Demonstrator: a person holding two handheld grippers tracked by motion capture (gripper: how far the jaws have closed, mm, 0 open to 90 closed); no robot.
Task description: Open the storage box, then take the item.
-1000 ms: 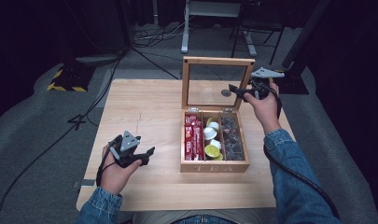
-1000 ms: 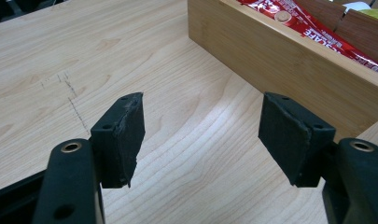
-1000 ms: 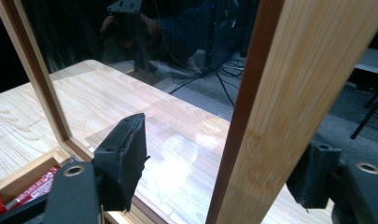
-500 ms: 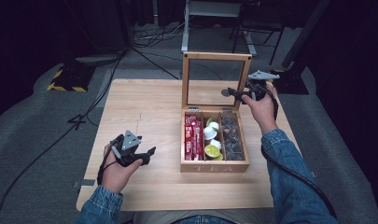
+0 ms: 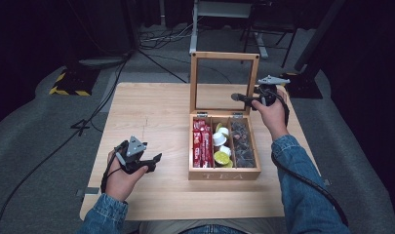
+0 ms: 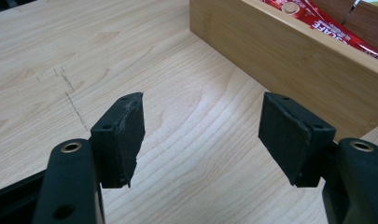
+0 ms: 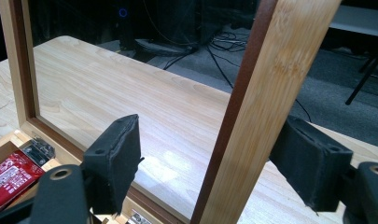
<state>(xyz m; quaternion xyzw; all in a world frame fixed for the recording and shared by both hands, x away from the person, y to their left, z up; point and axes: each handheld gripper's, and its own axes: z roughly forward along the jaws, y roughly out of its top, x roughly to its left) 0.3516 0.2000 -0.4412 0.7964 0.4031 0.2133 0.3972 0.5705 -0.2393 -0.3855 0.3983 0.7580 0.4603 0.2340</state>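
Note:
A wooden tea box (image 5: 224, 174) stands open on the table, its glass lid (image 5: 224, 56) upright. It holds red sachets (image 5: 201, 141), white and yellow capsules (image 5: 220, 144) and dark packets (image 5: 243, 141). My right gripper (image 5: 243, 100) is at the lid's right edge. In the right gripper view the lid's wooden side bar (image 7: 266, 84) runs between the jaws of the right gripper (image 7: 205, 144). The jaws have just been opening, and a gap shows at the left pad. My left gripper (image 5: 153, 162) rests open and empty on the table, left of the box wall (image 6: 289, 56).
The light wooden table (image 5: 151, 107) has bare room left of and behind the box. Pencil marks (image 6: 72, 95) cross the tabletop near the left gripper (image 6: 203, 126). Cables and a yellow-black striped block (image 5: 68, 83) lie on the grey floor beyond.
The right gripper has sunk slightly along the lid's right edge, and its jaws stand a little wider. The left gripper and the box have not moved.

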